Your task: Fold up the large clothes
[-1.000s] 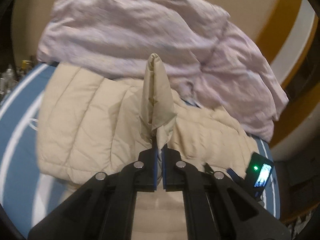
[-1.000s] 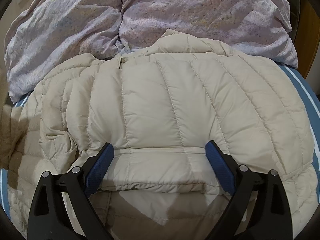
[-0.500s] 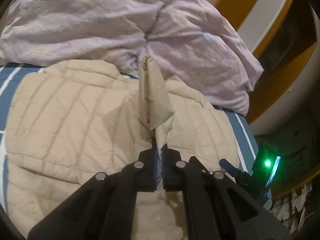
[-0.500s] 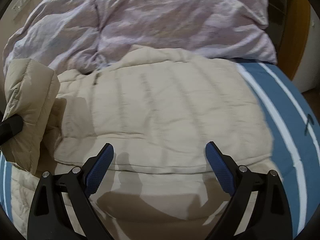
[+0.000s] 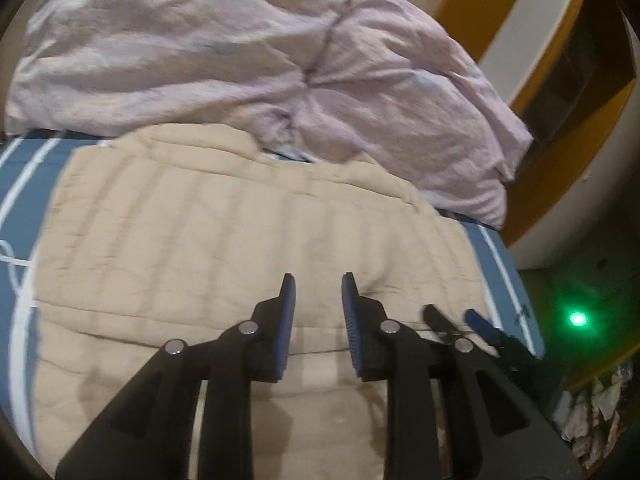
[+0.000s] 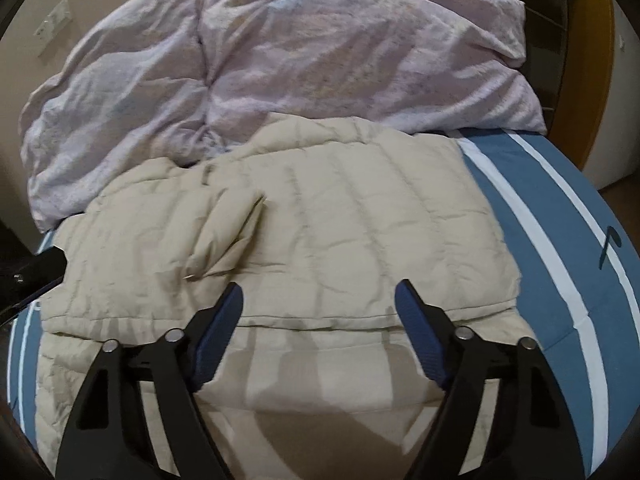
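A beige quilted puffer jacket (image 5: 240, 232) (image 6: 360, 220) lies spread on the bed. One sleeve (image 6: 224, 232) is folded inward and rests on its left half. My left gripper (image 5: 318, 284) hovers over the jacket's middle. Its jaws are opening, a narrow gap shows between the blue pads, and nothing is between them. My right gripper (image 6: 320, 296) hangs above the jacket's near fold line. Its jaws are closing but still stand wide apart, with only the jacket surface below them. In the left wrist view the right gripper (image 5: 456, 318) shows just to the right.
A crumpled pink duvet (image 5: 240, 60) (image 6: 300, 48) is heaped behind the jacket's collar. The blue sheet with white stripes (image 6: 560, 240) shows on both sides. A green light (image 5: 578, 319) glows beyond the bed's right edge, near an orange door frame (image 5: 472, 12).
The left gripper has let go of the sleeve it held upright, and the sleeve now lies flat on the jacket. The right gripper's jaws have narrowed and it has shifted sideways over the jacket.
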The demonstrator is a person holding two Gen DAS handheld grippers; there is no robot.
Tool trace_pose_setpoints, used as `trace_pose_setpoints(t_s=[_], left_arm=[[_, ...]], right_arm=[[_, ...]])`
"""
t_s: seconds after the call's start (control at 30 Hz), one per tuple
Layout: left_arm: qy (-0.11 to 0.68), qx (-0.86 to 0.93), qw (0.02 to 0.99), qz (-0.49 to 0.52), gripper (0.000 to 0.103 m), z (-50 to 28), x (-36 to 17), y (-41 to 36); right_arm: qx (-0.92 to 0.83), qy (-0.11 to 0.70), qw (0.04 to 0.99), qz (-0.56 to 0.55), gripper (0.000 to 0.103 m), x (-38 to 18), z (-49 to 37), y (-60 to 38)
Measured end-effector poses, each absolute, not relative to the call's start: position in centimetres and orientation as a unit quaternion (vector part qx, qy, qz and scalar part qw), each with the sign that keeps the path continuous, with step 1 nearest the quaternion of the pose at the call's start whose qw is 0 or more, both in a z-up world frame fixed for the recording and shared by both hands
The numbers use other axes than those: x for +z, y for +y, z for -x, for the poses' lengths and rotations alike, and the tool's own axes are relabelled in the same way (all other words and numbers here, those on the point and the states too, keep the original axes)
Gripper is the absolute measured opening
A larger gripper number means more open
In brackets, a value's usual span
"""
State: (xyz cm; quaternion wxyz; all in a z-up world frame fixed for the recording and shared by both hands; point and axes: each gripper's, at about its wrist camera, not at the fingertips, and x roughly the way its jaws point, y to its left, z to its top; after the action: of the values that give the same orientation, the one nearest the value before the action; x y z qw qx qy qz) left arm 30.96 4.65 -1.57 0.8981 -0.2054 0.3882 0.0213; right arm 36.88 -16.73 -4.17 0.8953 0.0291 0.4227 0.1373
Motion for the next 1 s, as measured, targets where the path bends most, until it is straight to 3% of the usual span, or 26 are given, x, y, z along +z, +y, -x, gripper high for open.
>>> trace_pose_setpoints(t_s=[0.17, 0.77, 0.83, 0.93, 1.0], left_arm=[[0.401, 0.063, 0.891, 0.204, 0.025, -29.9, -2.8, 7.7], [0.432, 0.094, 0.877, 0.185, 0.025, -28.6, -6.1, 10.0], [0.43, 0.099, 0.879, 0.18, 0.031, -27.9, -5.8, 10.2], [0.424, 0.102, 0.883, 0.173, 0.041, -25.8, -5.3, 10.8], [0.422, 0.1, 0.885, 0.168, 0.047, -24.1, -5.1, 11.2]], right_arm=[[0.171, 0.427, 0.887, -0.035, 0.055, -3.8, -36.3, -14.6], [0.136, 0.464, 0.875, 0.037, 0.054, -7.5, -37.6, -10.8], [0.144, 0.468, 0.872, 0.022, 0.058, -7.0, -37.2, -11.5], [0.156, 0.472, 0.868, 0.0, 0.078, -6.1, -36.4, -12.9], [0.165, 0.466, 0.869, -0.009, 0.079, -5.3, -35.2, -14.6]])
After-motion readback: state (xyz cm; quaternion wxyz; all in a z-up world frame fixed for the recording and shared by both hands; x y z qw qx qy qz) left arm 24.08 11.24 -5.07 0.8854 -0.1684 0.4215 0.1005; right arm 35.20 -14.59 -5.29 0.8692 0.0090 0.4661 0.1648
